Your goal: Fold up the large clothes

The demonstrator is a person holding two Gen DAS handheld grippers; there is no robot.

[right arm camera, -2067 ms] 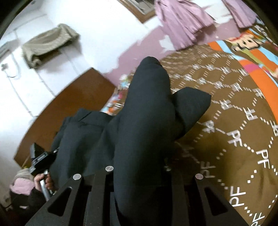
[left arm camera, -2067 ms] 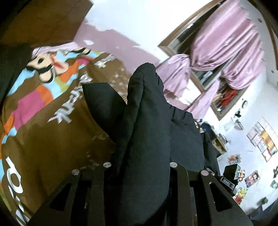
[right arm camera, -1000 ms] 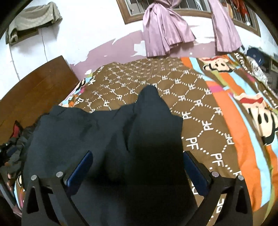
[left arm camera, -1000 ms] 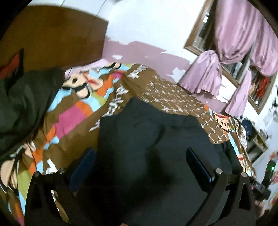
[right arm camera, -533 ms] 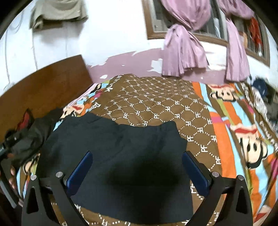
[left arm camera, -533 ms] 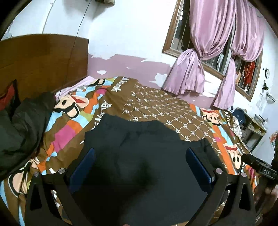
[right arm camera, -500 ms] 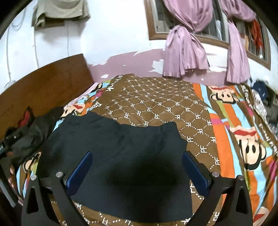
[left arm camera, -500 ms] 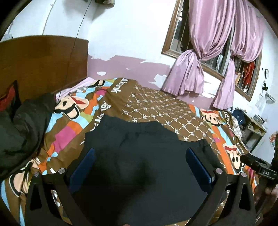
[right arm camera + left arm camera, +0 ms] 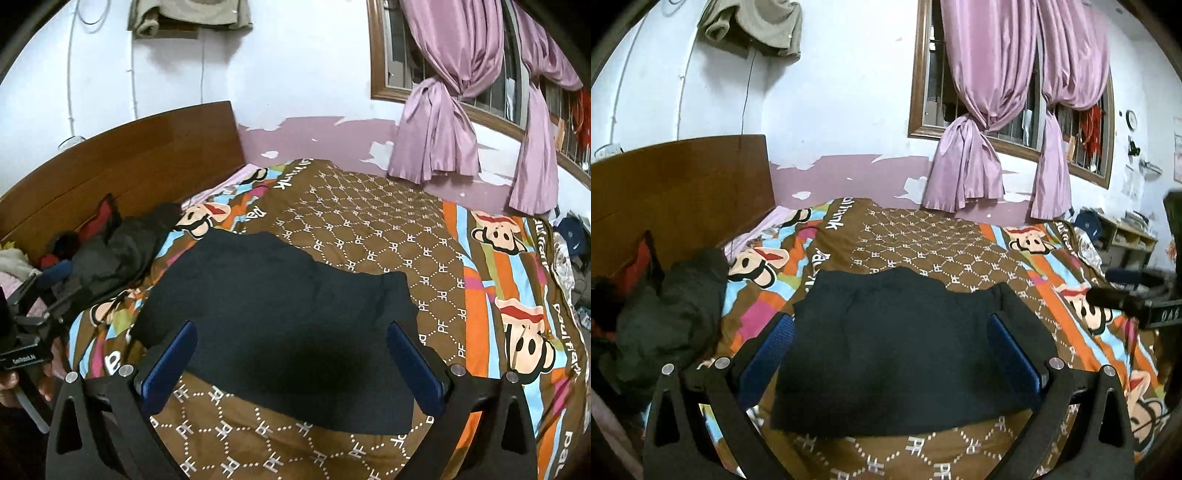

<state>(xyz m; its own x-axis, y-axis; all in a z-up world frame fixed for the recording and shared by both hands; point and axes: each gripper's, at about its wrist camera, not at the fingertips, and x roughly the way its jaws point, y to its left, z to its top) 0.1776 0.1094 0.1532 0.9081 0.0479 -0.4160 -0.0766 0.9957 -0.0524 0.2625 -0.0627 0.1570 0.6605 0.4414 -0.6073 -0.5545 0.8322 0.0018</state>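
A folded black garment [image 9: 905, 343] lies flat mid-bedspread [image 9: 945, 240]. Left gripper [image 9: 892, 339] and right gripper [image 9: 291, 354] hang above it, both spread wide, empty. A dark jacket heap [image 9: 668, 310] sits at nine o'clock.

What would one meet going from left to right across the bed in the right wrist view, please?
Left gripper at the edge → pile of dark clothes → folded black garment → brown PF-patterned panel → orange stripe → monkey cartoons.
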